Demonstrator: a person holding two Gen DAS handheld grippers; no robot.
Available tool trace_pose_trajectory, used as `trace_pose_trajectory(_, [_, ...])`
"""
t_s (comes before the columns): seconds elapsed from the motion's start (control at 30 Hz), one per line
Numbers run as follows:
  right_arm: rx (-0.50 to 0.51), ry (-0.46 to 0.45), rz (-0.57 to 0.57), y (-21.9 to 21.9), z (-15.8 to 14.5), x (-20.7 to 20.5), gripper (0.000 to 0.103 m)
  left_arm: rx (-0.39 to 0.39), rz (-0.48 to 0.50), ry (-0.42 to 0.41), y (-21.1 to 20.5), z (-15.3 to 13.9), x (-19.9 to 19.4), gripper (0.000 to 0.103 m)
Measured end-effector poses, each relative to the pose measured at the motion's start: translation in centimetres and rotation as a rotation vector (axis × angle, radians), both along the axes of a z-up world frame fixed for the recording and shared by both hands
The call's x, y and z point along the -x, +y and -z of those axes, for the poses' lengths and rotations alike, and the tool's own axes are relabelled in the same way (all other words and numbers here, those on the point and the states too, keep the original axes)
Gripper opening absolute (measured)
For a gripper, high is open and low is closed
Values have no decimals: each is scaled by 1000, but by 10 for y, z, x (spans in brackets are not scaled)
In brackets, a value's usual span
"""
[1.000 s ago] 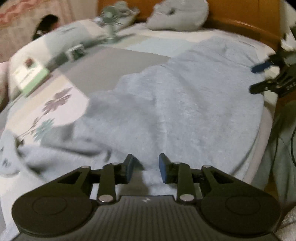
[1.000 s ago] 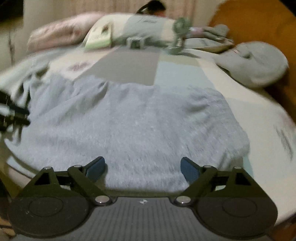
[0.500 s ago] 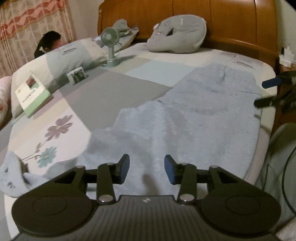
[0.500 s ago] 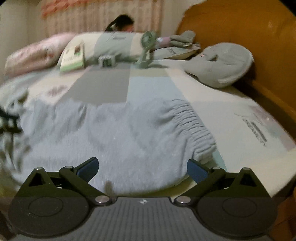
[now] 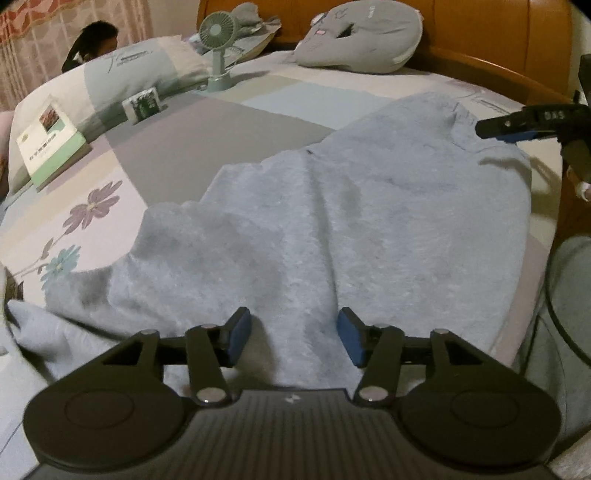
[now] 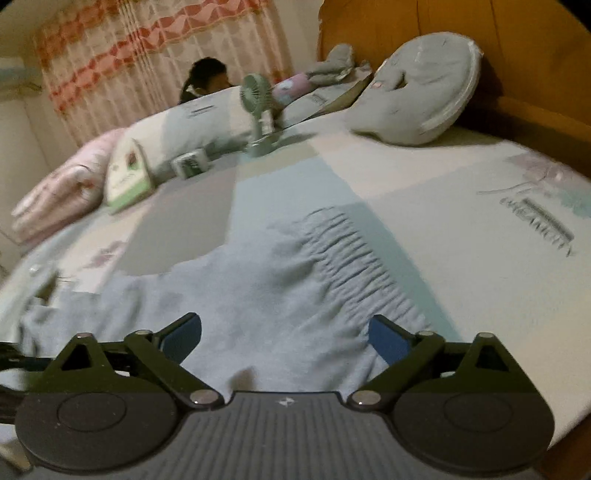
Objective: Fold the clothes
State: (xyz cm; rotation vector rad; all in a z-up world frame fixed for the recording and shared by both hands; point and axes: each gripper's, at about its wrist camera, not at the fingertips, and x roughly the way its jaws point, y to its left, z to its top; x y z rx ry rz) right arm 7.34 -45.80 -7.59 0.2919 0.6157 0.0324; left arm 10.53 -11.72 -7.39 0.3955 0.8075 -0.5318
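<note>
One pale blue fleece garment (image 5: 332, 221) lies spread on the bed (image 5: 221, 122), right under both grippers. The left gripper (image 5: 293, 334) is opening over it, pads clear of the cloth, and the right gripper (image 6: 284, 336) stands wide by the gathered waistband, gripping nothing. Behind sit one small fan (image 5: 218, 44), one book (image 5: 48, 140) and one grey cushion (image 5: 362, 35).

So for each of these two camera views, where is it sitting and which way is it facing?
Left wrist: on the left gripper, jaws opening over the pale blue garment, facing the headboard; the right gripper enters at right.
Right wrist: on the right gripper, jaws closing, nothing gripped, over the garment's elastic waistband, facing the curtain.
Shared: garment, green fan, grey cushion, book.
</note>
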Motion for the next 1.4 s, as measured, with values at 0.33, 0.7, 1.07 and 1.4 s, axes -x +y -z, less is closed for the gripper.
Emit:
trace_pose_trajectory(0.33, [28,-65,-106,33,-39,-10,100,44,-8,-44,1,-35,-1,58])
trace_pose_trajectory(0.7, [-88,89,-63,17,4,-108,82,119,-136,37,-7,-8,-75,59])
trace_pose_trajectory(1.07, [-30,82,-61,34,-17,-81,84,116,-115,20,6,-25,-36,60])
trace_pose_trajectory(1.4, [75,57,-131,97,-31,2,97,169,-30,123,0,-8,26,66])
